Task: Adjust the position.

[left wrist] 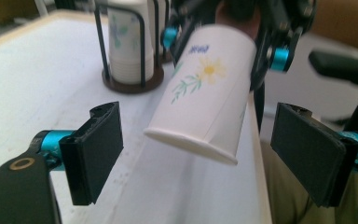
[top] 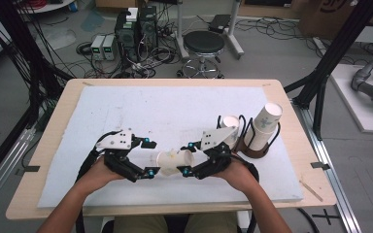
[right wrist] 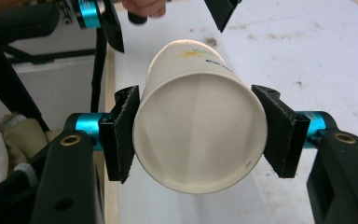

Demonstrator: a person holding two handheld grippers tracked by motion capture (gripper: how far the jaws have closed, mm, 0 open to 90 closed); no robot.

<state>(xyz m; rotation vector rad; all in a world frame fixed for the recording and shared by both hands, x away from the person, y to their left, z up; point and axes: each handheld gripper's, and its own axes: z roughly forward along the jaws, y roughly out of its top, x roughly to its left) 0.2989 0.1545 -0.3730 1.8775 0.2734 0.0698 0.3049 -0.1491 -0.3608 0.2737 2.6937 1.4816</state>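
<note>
A white paper cup (top: 174,161) with a yellow flower print lies on its side in the air, just above the white mat near the table's front edge. My right gripper (top: 188,158) is shut on it. In the right gripper view both pads (right wrist: 121,135) press the cup's (right wrist: 200,149) sides close to its closed base, which faces that camera. My left gripper (top: 149,158) stands open at the cup's other end. In the left gripper view its jaws are spread wide on either side of the cup (left wrist: 205,98), and neither pad (left wrist: 98,149) touches it.
A black wire cup holder (top: 255,141) on a brown base stands to the right on the white mat (top: 126,107), with cup stacks (top: 267,121) in it, one leaning. The table's front edge is close below my hands. A stool (top: 204,46) and computers stand on the floor beyond.
</note>
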